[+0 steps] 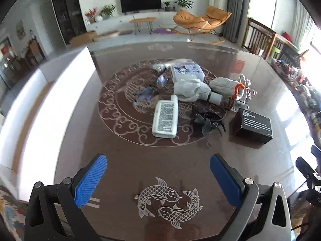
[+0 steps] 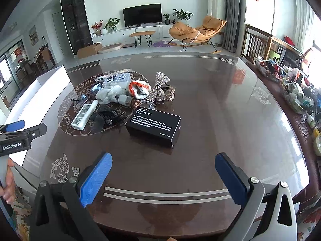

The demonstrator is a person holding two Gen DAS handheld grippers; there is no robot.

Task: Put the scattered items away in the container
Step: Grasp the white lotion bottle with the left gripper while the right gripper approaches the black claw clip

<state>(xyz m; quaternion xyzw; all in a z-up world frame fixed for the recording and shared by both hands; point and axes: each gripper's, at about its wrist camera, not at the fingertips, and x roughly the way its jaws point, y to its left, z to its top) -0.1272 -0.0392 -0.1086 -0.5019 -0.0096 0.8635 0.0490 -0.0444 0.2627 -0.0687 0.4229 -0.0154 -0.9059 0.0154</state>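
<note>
Dark brown glass-topped table (image 2: 200, 104) with pale fish and scroll inlays carries everything yet to be tidied; as far as I can see, nothing has gone in. From my right wrist view the white open box (image 2: 40, 100) that I take for the container stands at nine o'clock of the pile, near but not touching it, its inside hidden from me. My left gripper (image 1: 158, 178) and right gripper (image 2: 163, 177) both hover over the near edge, blue pads spread wide, holding nothing.

At the pile's six o'clock lies the black rectangular carton with white lettering (image 2: 153, 127), closest to my right tongs. At its ten o'clock sit a white flat bottle with a printed label (image 2: 84, 114), a black hair claw (image 2: 108, 116), grey knitted gloves (image 2: 108, 95), one orange-cuffed, a sparkly silver bow (image 2: 158, 88) and a clear plastic case (image 2: 118, 80). I judge the whole job remains.
</note>
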